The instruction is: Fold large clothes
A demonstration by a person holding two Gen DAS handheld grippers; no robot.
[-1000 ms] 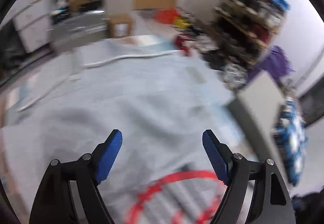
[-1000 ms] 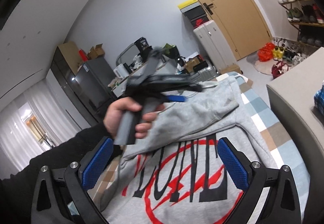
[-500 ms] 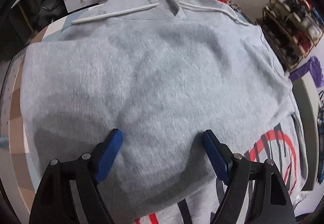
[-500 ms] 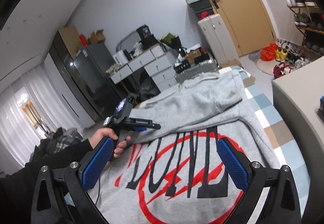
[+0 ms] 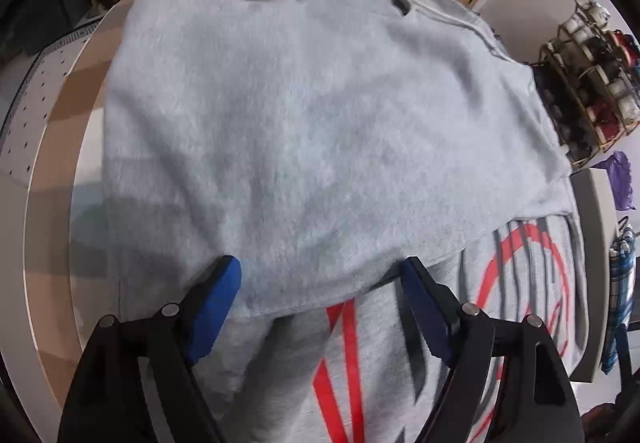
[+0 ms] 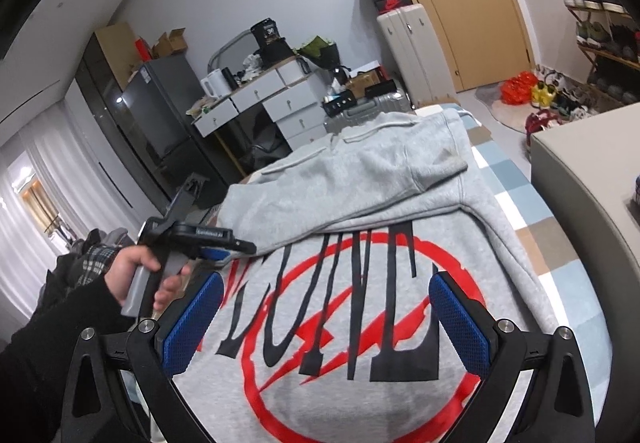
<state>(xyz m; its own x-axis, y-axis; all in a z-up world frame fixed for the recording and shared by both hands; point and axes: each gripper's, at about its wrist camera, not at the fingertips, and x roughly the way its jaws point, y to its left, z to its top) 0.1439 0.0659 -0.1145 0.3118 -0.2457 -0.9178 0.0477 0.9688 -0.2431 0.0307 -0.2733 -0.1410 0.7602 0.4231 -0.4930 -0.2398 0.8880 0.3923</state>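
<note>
Blue pads of the left gripper (image 5: 320, 283) stand wide apart and empty, straddling the hem of the folded-over flap of the grey hoodie (image 5: 312, 131), which lies on a checked blanket (image 6: 516, 179). A second ago this gripper was higher; it has dropped onto the fold, probably to grab the edge. The right gripper (image 6: 326, 307) hovers open, empty. Sleeves and the hoodie's near end are cut off.
</note>
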